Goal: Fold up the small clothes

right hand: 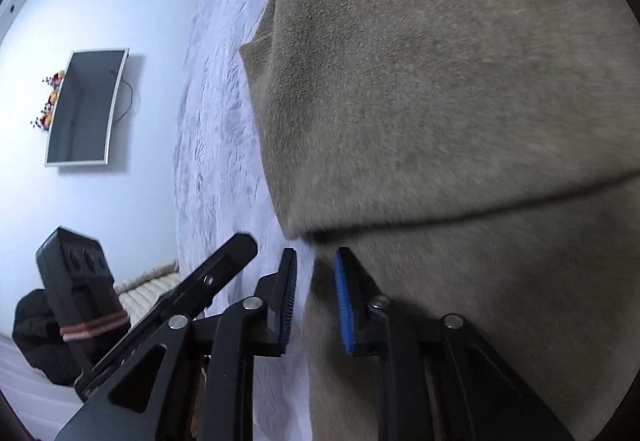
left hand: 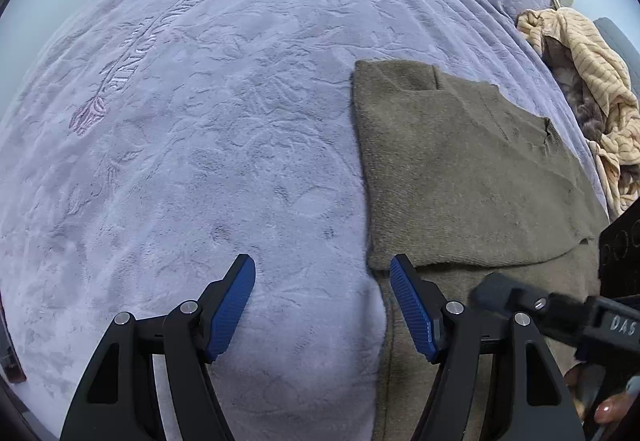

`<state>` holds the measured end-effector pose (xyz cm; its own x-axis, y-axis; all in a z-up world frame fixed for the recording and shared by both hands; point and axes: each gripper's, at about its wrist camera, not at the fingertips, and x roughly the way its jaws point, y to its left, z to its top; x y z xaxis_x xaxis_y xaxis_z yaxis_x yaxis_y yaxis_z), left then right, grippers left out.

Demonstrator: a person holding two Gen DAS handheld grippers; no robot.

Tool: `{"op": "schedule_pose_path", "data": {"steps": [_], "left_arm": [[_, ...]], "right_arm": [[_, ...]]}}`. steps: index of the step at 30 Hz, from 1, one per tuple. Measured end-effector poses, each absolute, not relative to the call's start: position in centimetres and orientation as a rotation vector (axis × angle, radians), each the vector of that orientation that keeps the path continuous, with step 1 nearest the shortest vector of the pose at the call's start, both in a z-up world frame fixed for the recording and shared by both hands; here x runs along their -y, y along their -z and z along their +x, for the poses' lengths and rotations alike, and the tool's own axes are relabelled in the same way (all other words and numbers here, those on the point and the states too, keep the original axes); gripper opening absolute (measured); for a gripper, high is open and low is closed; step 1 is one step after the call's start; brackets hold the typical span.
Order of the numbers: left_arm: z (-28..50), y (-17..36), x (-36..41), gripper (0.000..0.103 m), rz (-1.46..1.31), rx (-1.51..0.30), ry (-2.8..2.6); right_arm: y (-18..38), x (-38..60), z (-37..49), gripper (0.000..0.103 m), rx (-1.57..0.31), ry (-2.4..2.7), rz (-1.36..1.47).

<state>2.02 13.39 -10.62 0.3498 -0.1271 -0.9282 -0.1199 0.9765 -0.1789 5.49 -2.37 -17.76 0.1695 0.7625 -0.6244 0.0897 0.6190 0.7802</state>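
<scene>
Your left gripper was spread wide over the lilac blanket, just beside the folded olive garment's left edge. Your right gripper stood narrowly parted around that edge.

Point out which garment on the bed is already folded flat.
The olive-brown knit, lying flat with a folded edge beside the left gripper. The yellow striped garment sits crumpled in a heap at the bed's far edge.

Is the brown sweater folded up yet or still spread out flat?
Partly folded: the brown sweater has one layer doubled over another, its edge crossing near both tongs.
</scene>
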Motion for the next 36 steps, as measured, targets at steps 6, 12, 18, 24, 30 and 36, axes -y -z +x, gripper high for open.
{"op": "schedule_pose_path", "data": {"steps": [6,12,18,24,30,36], "left_arm": [[3.1,10.2,-11.2,0.071,-0.256,-1.202,0.048],[5.9,10.0,-8.7,0.071,-0.252,-1.173,0.043],[11.0,10.2,-10.0,0.071,-0.237,-1.117,-0.078],[14.5,12.9,-10.8,0.071,-0.237,-1.164,-0.134],[15.8,12.9,-11.2,0.071,-0.322,-1.152,-0.029],[16.9,13.5,-11.4,0.015,-0.377,-1.182,0.082]], "right_arm": [[14.1,15.5,5.2,0.044,-1.139,-0.209,0.816],[15.7,27.1,5.0,0.044,-1.041,0.125,1.006],[16.2,28.2,6.3,0.022,-1.043,0.089,1.015],[16.2,30.3,4.5,0.045,-1.033,0.080,1.052],[16.5,30.9,5.4,0.034,-1.017,0.016,1.026],[17.3,30.9,6.1,0.016,-1.043,-0.003,1.012]]}}
